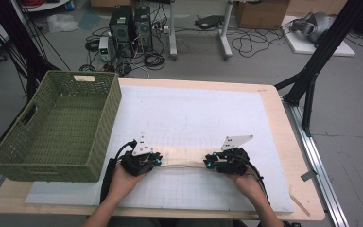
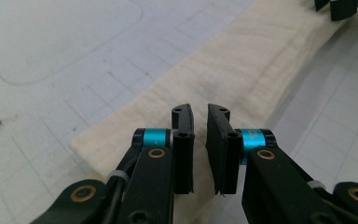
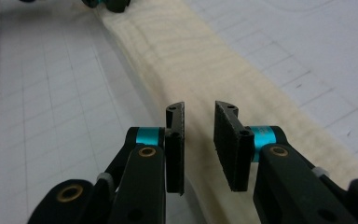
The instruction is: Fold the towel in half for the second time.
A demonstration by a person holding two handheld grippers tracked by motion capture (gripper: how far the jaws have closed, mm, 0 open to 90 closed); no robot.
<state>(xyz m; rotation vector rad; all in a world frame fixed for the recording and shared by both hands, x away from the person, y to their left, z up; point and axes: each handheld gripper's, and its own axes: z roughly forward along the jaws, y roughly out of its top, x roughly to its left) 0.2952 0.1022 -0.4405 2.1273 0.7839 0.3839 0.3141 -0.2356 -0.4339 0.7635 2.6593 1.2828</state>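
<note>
A cream cloth strip [image 1: 182, 160] lies folded long and narrow across the near middle of the white mat [image 1: 203, 118] on the surface, running from 9 o'clock to 3 o'clock between the two hands. The left tongs [image 1: 157, 162] sit at its 9 o'clock end and the right tongs [image 1: 209, 164] at its 3 o'clock end. In the left gripper view the left tongs [image 2: 200, 122] stand slightly parted over the cloth [image 2: 242, 79], with a narrow gap and nothing pinched. The right tongs [image 3: 199, 122] are spread a little wider above the cloth [image 3: 200, 60], also gripping nothing. The step in hand looks like settling onto both ends for another fold. Next, each pair likely needs to lower and close on its end's edge. A green woven basket [image 1: 56, 127] waits at 10 o'clock.
</note>
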